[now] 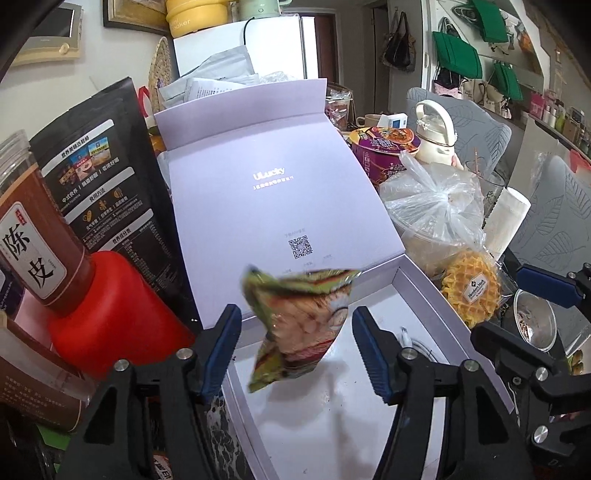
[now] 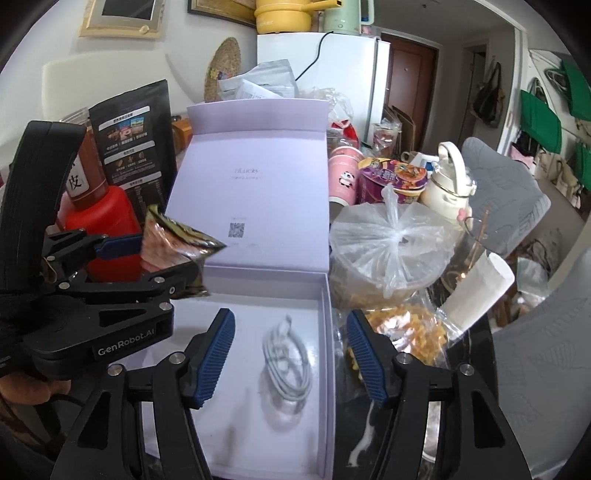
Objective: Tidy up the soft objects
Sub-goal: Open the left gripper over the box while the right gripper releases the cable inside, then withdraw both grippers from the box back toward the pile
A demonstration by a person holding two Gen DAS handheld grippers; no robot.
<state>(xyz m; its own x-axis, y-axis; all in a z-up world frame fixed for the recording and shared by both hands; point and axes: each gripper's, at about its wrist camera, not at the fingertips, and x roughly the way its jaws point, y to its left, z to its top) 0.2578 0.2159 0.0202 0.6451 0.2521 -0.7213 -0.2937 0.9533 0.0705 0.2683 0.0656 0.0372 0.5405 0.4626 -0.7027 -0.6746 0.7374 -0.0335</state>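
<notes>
So far only a cable (image 2: 287, 363) lies in the box (image 2: 327, 369). A snack bag (image 1: 303, 321) hangs mid-air over it between my left gripper's (image 1: 295, 349) spread fingers, touching neither; my right gripper (image 2: 290, 356) gapes empty.

This is a home, in a room where people eat and keep food. A tall white fridge (image 2: 343, 81) stands at the back with a yellow cooking pot (image 2: 282, 14) on top. Green cloth bags (image 2: 541, 120) hang on the wall by a brown door (image 2: 412, 77). Grey padded chairs (image 2: 506, 184) sit around a crowded counter (image 2: 354, 424) full of snacks, a purple noodle bowl (image 2: 391, 181) and a cream water bottle (image 2: 448, 181).
</notes>
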